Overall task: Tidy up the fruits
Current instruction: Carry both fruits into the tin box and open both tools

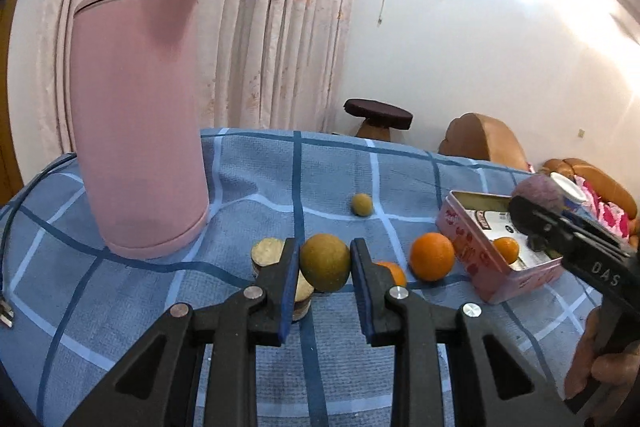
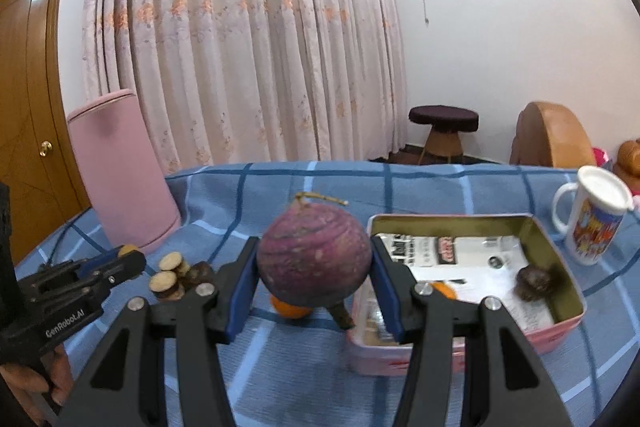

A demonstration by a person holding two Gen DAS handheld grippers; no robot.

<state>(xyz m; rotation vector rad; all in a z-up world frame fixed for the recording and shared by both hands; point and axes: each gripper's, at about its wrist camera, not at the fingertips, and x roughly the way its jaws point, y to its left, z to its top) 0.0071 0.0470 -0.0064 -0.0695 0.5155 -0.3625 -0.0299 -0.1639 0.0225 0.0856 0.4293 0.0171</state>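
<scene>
Our left claw (image 1: 325, 263) is clamped on a greenish-brown round fruit (image 1: 325, 262), held just above the blue checked cloth (image 1: 160, 291) that covers the surface. Behind its fingers sit cut wooden rounds (image 1: 269, 253); to the right lie a half-hidden orange (image 1: 394, 271) and a whole orange (image 1: 432, 255), with a small green fruit (image 1: 362, 204) farther back. Our right claw (image 2: 314, 261) grips a purple round fruit (image 2: 314, 259) with a dry stem, raised beside the open pink tin (image 2: 560, 259). Inside the tin we see a small orange (image 2: 444, 289) and a dark, wrinkled fruit (image 2: 534, 281). A printed mug (image 2: 596, 215) stands to the right of the tin, and a tall pink cylinder (image 1: 136, 119) stands at the far left.
</scene>
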